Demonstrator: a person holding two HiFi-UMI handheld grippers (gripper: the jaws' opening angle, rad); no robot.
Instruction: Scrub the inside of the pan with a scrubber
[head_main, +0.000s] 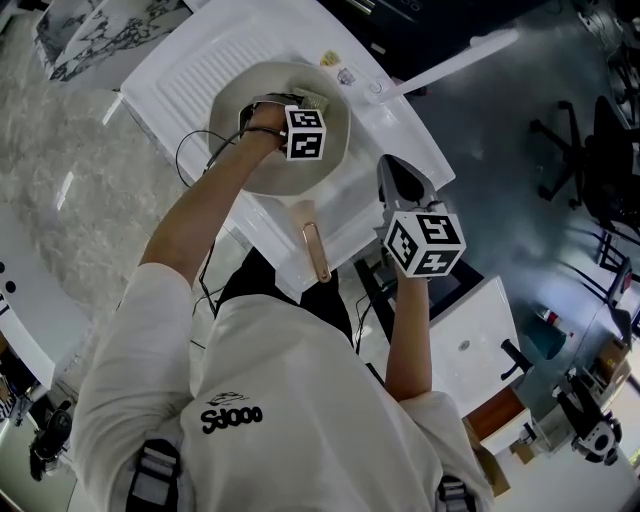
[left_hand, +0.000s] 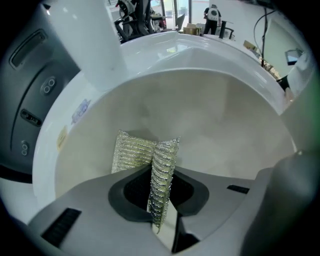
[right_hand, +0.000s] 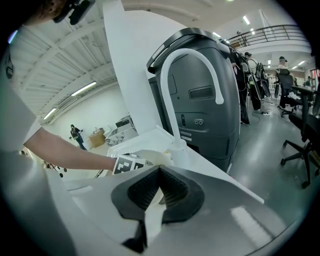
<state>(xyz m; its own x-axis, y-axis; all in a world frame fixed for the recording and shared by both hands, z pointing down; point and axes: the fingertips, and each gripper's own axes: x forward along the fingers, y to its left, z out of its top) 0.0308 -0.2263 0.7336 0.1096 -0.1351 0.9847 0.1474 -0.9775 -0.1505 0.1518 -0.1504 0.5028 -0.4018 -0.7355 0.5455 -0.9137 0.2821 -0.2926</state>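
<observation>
A round pan (head_main: 262, 150) with a pale beige inside lies in the white sink (head_main: 385, 130), its handle (head_main: 312, 245) pointing toward me. My left gripper (head_main: 302, 110) reaches into the pan and is shut on a silvery mesh scrubber (head_main: 314, 99). In the left gripper view the folded scrubber (left_hand: 150, 160) stands between the jaws of that gripper (left_hand: 162, 180) and presses against the pan's inner wall (left_hand: 210, 115). My right gripper (head_main: 388, 165) hovers over the sink's right rim, apart from the pan, jaws shut with nothing in them (right_hand: 159, 187).
The sink unit has a ribbed drainboard (head_main: 205, 65) at the left and a white arched faucet (right_hand: 192, 55) at the back. A dark grey machine (right_hand: 210, 100) stands behind it. Office chairs (head_main: 590, 150) and a white cabinet (head_main: 470, 340) stand at the right.
</observation>
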